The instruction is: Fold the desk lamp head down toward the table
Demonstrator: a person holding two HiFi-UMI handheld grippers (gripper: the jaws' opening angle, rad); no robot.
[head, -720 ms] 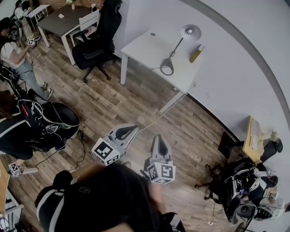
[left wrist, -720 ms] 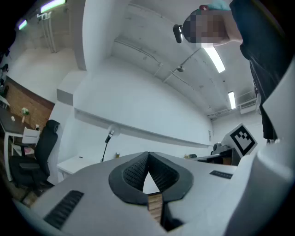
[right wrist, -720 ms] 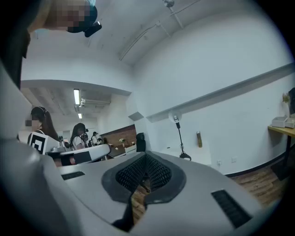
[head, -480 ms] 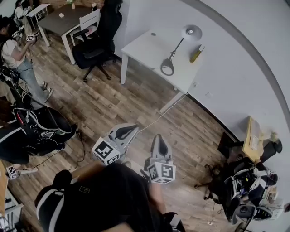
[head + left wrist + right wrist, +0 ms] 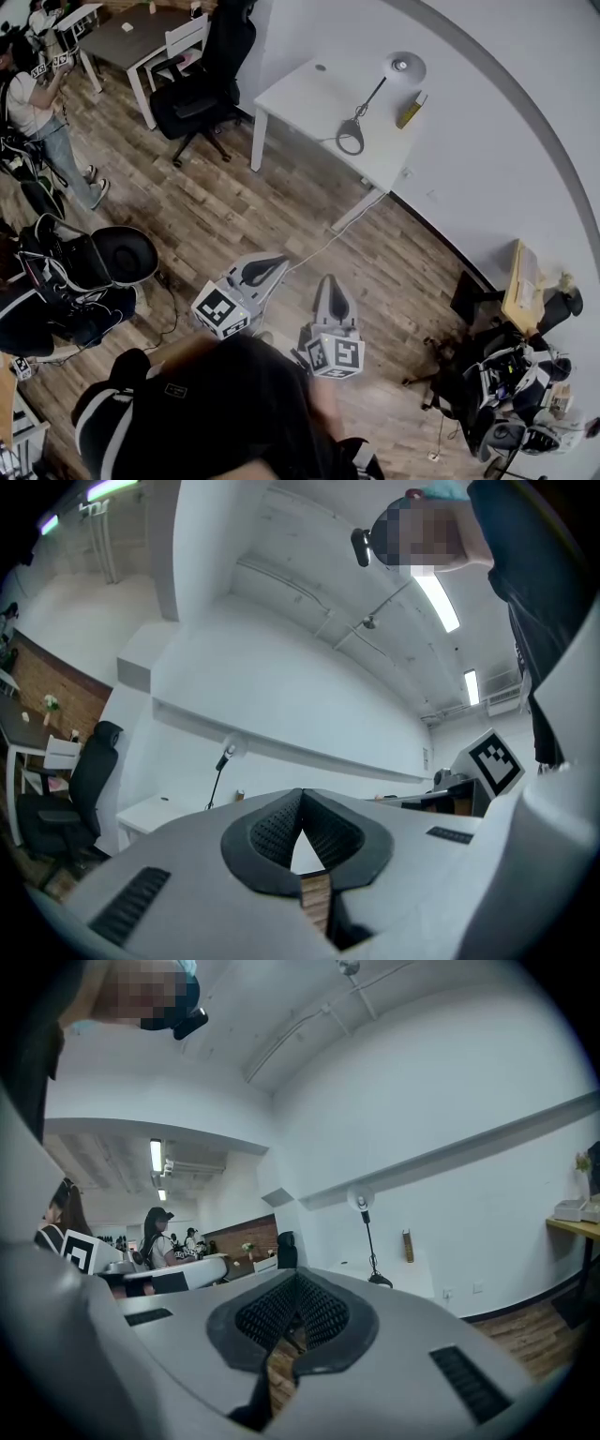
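Observation:
The desk lamp stands upright on a white table (image 5: 305, 94) against the far wall. In the head view its round head (image 5: 404, 66), thin black arm (image 5: 371, 97) and ring base (image 5: 350, 138) all show. The left gripper view has the lamp (image 5: 223, 766) small and distant. In the right gripper view the lamp (image 5: 366, 1232) stands tall with its head up. My left gripper (image 5: 270, 266) (image 5: 302, 795) and right gripper (image 5: 335, 285) (image 5: 296, 1284) hover over the wood floor, far from the table. Both are shut with nothing between the pads.
A yellowish bottle (image 5: 410, 110) (image 5: 408, 1245) stands beside the lamp. A black office chair (image 5: 202, 89) (image 5: 86, 789) sits left of the table. A cable (image 5: 323, 246) runs across the floor. Bags (image 5: 89, 272) lie at left, equipment (image 5: 506, 384) at right, and a person (image 5: 37, 103) stands at upper left.
Both grippers have stayed where they were. The person at upper left has raised their hands and shifted a little. The bags and the figure at the left edge have moved.

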